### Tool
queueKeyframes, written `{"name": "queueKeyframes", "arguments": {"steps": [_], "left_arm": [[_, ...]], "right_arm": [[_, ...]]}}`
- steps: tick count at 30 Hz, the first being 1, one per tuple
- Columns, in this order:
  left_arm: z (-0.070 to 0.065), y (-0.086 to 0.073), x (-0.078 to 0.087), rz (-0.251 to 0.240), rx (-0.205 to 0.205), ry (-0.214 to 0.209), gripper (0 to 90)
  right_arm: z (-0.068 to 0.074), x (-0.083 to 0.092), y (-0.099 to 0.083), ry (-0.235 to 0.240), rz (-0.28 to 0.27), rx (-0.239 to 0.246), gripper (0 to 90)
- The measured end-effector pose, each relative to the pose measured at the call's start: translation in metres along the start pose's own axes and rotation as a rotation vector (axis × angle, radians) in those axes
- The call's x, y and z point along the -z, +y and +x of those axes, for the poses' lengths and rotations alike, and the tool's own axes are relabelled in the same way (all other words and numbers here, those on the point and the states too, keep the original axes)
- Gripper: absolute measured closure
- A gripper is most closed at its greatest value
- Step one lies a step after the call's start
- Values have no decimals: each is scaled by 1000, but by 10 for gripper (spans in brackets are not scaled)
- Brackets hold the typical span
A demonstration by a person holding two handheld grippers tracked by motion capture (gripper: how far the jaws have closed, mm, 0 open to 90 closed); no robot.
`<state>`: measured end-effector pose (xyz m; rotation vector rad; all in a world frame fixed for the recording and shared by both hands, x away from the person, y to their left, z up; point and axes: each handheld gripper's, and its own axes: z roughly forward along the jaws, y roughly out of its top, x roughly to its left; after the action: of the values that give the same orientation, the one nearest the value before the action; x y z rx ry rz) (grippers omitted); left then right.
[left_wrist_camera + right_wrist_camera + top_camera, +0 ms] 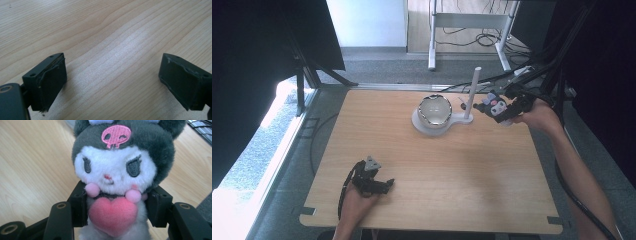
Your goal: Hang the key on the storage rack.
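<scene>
A plush toy with a dark hood, a pink skull patch, a white face and a pink heart on its chest sits between the jaws of my right gripper, which press on its body from both sides. From above, that right gripper holds the plush toy up at the table's far right, beside a white post. My left gripper rests low near the front left of the table. Its jaws stand wide apart over bare wood, and the left gripper has nothing between them.
A glossy bowl stands on a white base at the far middle of the wooden table; the post rises from that base's right end. A cable trails from the right gripper off the table's right edge. Desk legs and cables lie on the floor beyond.
</scene>
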<state>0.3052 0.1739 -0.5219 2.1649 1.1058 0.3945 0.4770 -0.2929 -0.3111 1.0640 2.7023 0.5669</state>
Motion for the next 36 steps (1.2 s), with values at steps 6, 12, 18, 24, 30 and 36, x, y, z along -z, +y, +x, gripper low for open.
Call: {"name": "queueKeyframes", "arguments": {"steps": [6,12,18,24,30,36], "left_arm": [[0,0,0,-1,0,0,78],[0,0,0,-1,0,0,78],[0,0,0,1,0,0,78],[0,0,0,1,0,-1,78],[0,0,0,1,-2,0,78],[0,0,0,1,-1,0,78]], "right_arm": [[-15,8,8,-29,-15,-36,441],[-27,13,15,-42,-34,-53,441],[-35,17,23,-56,-52,-67,442],[-43,21,33,-76,-76,-66,441],[-44,21,40,-78,-88,-60,441],[-37,16,49,-56,-97,-35,441]]}}
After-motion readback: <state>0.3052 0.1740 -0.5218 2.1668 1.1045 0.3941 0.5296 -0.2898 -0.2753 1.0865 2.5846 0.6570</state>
